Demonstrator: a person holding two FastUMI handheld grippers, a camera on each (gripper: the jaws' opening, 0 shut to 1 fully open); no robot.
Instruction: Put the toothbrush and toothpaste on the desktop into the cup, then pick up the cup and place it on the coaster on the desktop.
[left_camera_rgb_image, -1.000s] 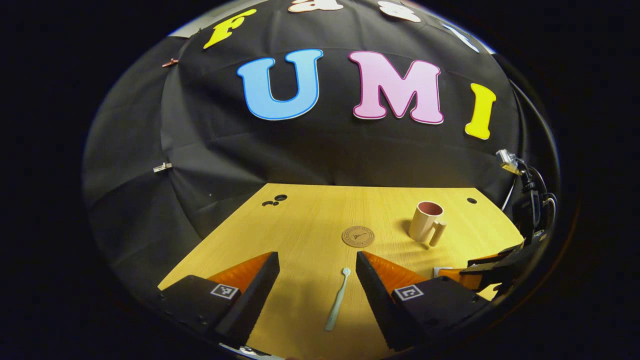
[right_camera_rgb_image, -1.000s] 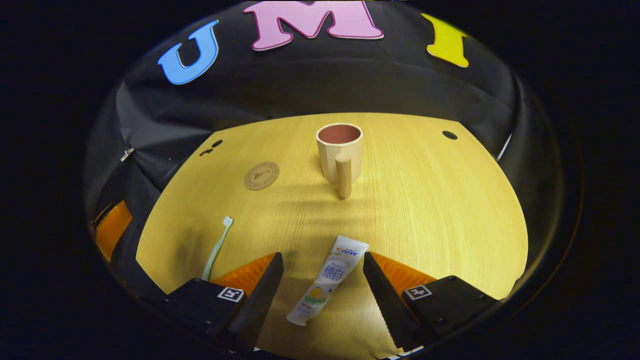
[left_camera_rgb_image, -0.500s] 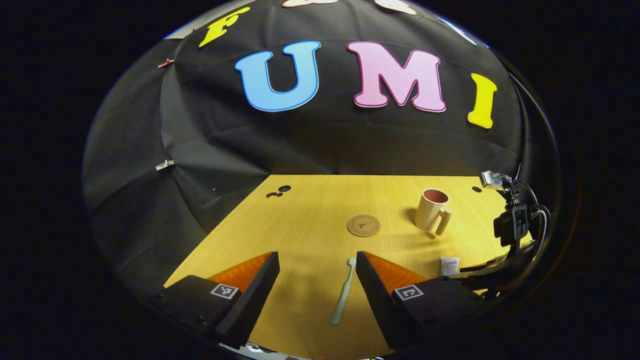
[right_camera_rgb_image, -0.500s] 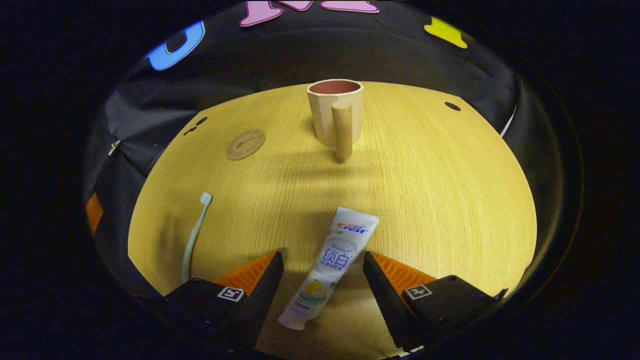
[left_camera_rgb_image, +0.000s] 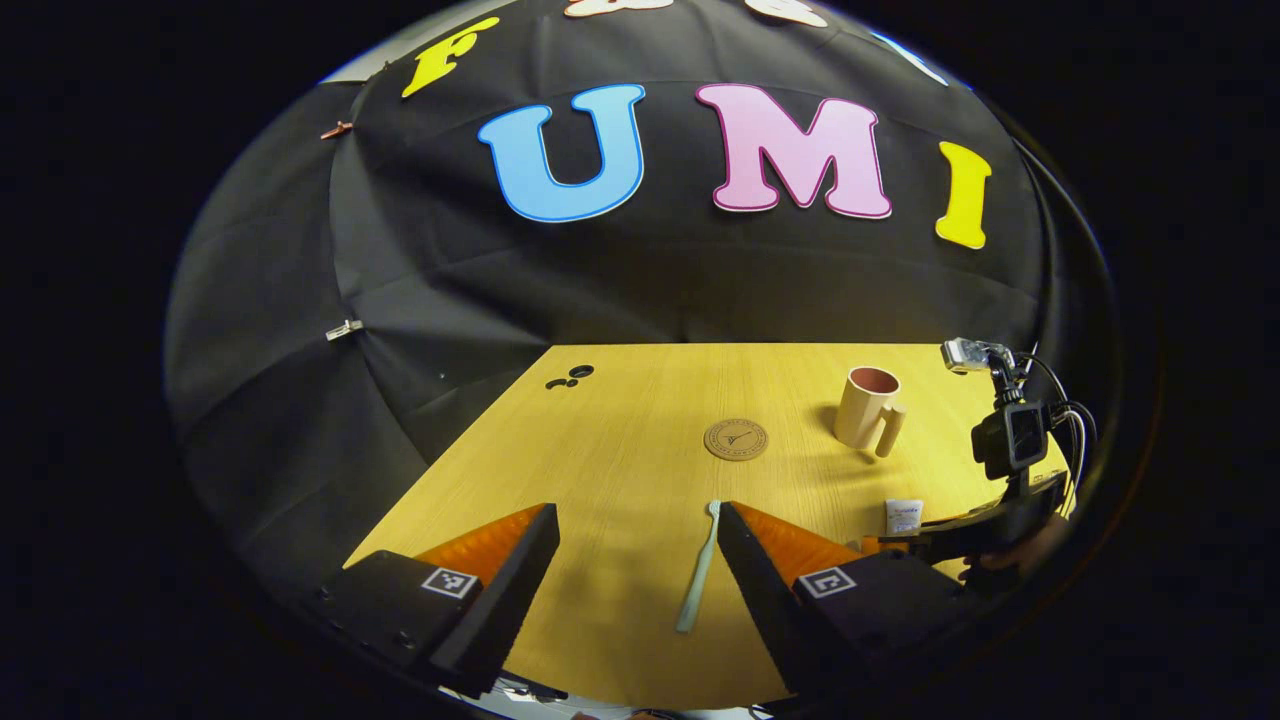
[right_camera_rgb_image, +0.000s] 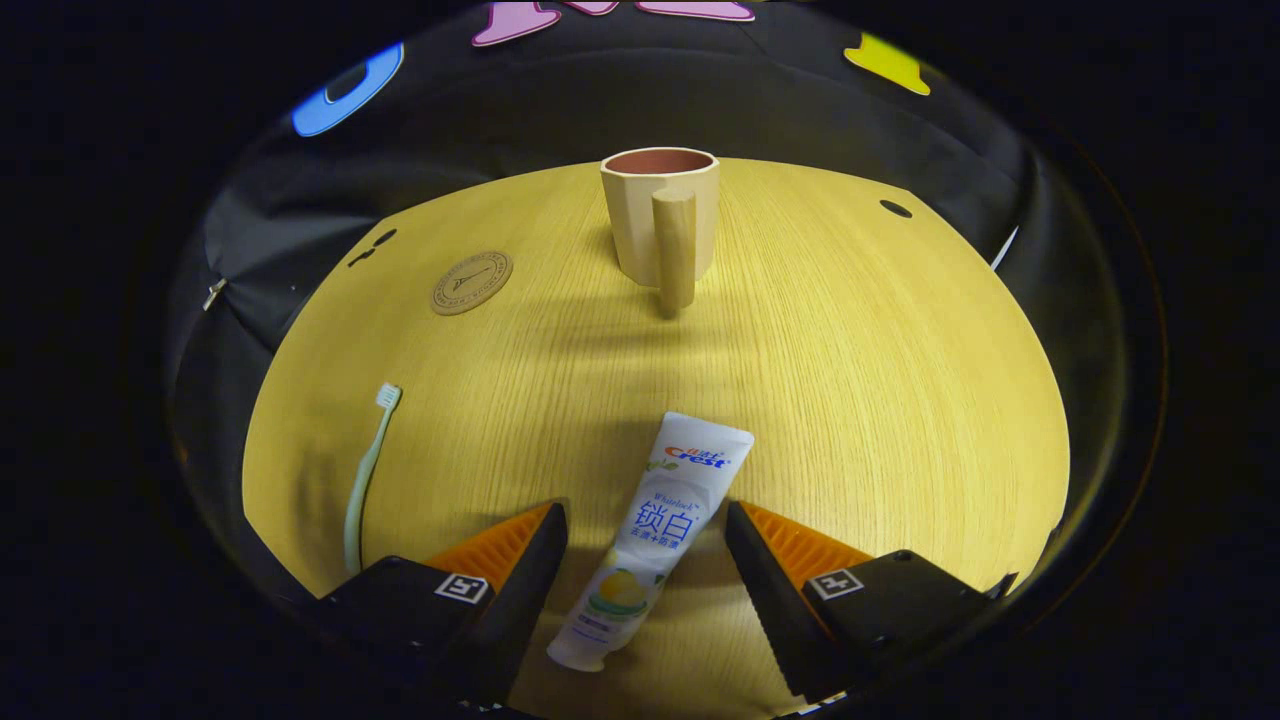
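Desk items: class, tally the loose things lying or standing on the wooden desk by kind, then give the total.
Toothbrush: 1
Toothpaste: 1
Cup: 1
Coaster: 1
Total: 4

A wooden desktop (right_camera_rgb_image: 850, 380) bears a cup (right_camera_rgb_image: 660, 225), coaster (right_camera_rgb_image: 472, 283), toothbrush (right_camera_rgb_image: 366, 470) and toothpaste (right_camera_rgb_image: 655, 535).

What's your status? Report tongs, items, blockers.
Left tongs open by toothbrush. Right tongs open astride toothpaste. Cup empty, off coaster. Nothing blocking.
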